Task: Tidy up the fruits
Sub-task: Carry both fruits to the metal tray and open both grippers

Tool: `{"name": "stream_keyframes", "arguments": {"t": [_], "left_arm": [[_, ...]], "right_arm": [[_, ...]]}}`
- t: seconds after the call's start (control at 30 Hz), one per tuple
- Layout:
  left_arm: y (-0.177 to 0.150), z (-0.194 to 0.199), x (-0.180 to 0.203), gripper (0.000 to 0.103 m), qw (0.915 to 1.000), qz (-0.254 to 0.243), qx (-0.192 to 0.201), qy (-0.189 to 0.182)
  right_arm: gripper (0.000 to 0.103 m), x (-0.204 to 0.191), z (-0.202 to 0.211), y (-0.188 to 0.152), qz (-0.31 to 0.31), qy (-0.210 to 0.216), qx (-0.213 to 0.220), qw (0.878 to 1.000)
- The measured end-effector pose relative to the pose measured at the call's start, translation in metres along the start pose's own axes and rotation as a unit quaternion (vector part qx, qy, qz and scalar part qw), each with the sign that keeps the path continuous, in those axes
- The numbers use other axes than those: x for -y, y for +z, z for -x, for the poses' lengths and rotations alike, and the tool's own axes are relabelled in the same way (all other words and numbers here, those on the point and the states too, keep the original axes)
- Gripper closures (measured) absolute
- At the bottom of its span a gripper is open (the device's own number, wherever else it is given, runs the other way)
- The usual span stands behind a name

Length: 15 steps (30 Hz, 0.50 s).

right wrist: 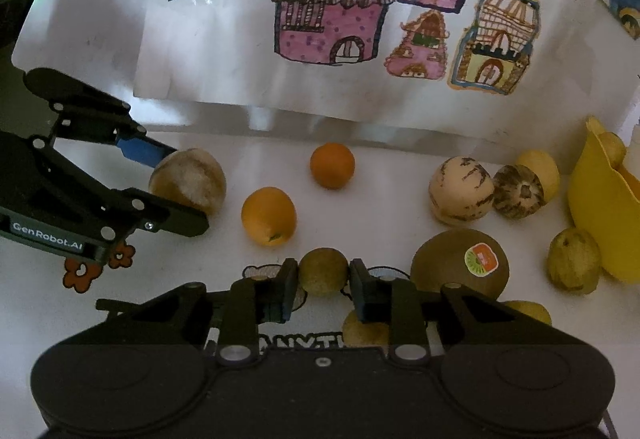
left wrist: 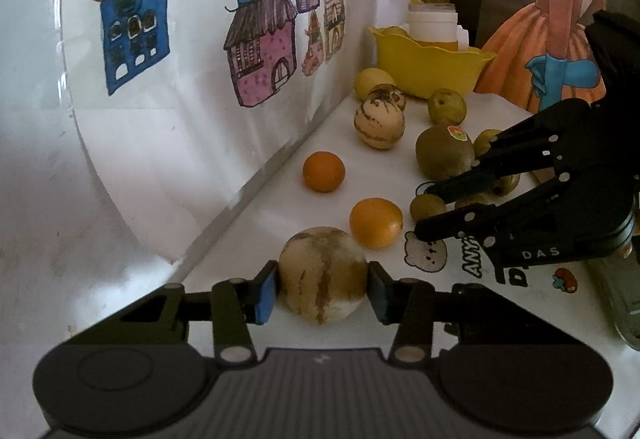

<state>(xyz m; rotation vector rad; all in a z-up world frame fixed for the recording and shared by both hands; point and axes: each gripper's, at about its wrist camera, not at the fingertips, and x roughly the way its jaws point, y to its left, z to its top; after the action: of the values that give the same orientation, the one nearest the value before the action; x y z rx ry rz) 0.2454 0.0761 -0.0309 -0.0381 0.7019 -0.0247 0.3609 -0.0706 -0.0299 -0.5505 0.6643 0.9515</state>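
Observation:
Loose fruit lies on a white table top. My left gripper point(left wrist: 324, 289) is shut on a pale, brown-streaked round melon point(left wrist: 323, 275), one blue pad against each side of it; the right wrist view shows that melon point(right wrist: 188, 179) between the left gripper's fingers point(right wrist: 180, 191). My right gripper point(right wrist: 324, 275) is shut on a small greenish-brown fruit point(right wrist: 323, 269), seen in the left wrist view as the right gripper point(left wrist: 422, 210) around the small fruit point(left wrist: 428, 206). Two oranges point(right wrist: 268, 215) point(right wrist: 332, 165) sit between the grippers. A stickered kiwi point(right wrist: 460, 263) lies right of my right gripper.
A yellow bowl point(left wrist: 432, 67) stands at the far end against the wall, with a white jar point(left wrist: 432, 25) behind it. Two striped melons point(left wrist: 379, 123) point(left wrist: 386, 97), a yellow fruit point(left wrist: 372, 83) and a green fruit point(left wrist: 447, 106) lie before it. Drawings of houses point(right wrist: 332, 11) hang along the wall.

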Motion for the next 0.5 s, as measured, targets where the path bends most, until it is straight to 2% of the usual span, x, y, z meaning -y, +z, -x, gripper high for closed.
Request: {"name": "stream_keyframes", "arguments": {"t": [0.17, 0.33, 0.5], "left_arm": [[0.0, 0.007, 0.006, 0.053, 1.0, 0.003, 0.006, -0.007], [0.008, 0.015, 0.023, 0.053, 0.9996, -0.007, 0.021, -0.018], [0.025, 0.018, 0.052, 0.053, 0.9976, -0.03, 0.033, -0.054]], "right_arm": [[0.073, -0.001, 0.017, -0.006, -0.012, -0.005, 0.02, 1.0], [0.073, 0.008, 0.049, -0.013, -0.037, -0.029, 0.047, 0.998], [0.073, 0.027, 0.088, -0.029, -0.062, -0.085, 0.06, 0.993]]}}
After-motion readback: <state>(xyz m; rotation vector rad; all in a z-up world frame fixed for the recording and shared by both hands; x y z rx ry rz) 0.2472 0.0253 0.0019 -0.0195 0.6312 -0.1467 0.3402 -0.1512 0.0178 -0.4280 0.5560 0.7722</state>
